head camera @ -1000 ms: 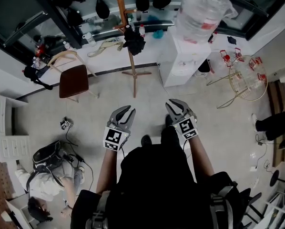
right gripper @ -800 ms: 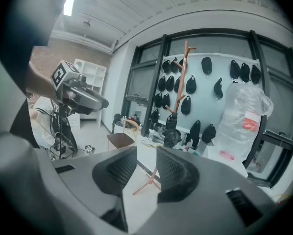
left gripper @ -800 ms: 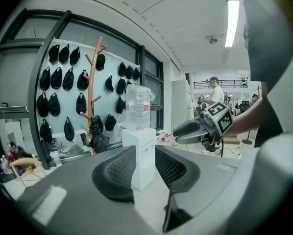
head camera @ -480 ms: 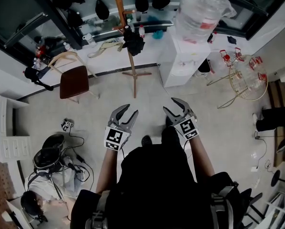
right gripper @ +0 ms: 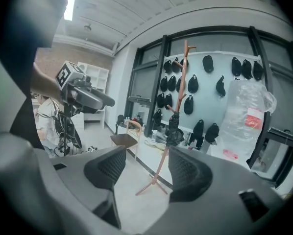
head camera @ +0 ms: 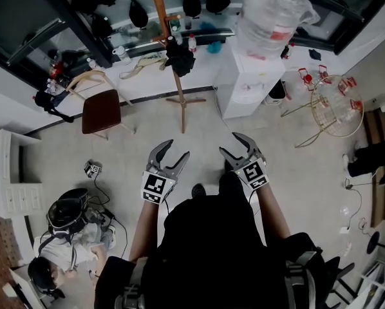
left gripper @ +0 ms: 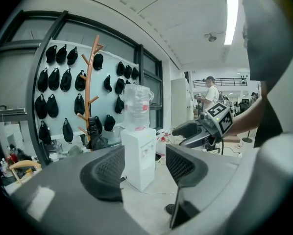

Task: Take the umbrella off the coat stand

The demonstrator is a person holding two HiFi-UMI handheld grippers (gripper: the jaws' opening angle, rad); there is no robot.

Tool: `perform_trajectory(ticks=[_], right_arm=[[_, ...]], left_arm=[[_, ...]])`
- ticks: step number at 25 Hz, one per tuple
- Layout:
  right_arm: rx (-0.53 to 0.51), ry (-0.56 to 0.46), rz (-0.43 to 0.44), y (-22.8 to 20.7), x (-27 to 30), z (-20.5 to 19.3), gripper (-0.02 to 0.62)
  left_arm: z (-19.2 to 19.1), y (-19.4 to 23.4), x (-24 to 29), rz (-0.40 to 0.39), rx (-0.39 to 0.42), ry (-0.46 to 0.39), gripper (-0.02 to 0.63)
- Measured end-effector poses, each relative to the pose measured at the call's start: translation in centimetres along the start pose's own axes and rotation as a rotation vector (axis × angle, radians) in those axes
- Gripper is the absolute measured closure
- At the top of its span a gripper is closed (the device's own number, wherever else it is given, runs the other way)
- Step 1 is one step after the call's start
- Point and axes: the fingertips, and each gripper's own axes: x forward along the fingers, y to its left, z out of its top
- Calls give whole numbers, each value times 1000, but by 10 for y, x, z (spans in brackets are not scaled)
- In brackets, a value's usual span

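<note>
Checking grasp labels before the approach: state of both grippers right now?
Left gripper: open, jaws have just been opening, nothing between them.
Right gripper: open, jaws have just been opening, nothing between them.

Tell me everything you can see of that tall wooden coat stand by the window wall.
The coat stand is a slim, orange-brown pole that looks like wood, with short pegs angling upward from it like branches. It stands upright on spread feet on the pale floor, just in front of the low white ledge and, in the head view, left of the white water dispenser. A black folded umbrella hangs from a peg partway up; nothing else appears to touch it.
</note>
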Motion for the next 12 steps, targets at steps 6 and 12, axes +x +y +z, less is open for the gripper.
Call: perform_trajectory(ticks=[6,12], right_arm=[[4,-8,22,-11,9,-1,322],[6,-18,44,-32,16,-2,321]], left_arm=[[2,0,12,-3,1,13,325],[9,3,31,22,-3,24,323]])
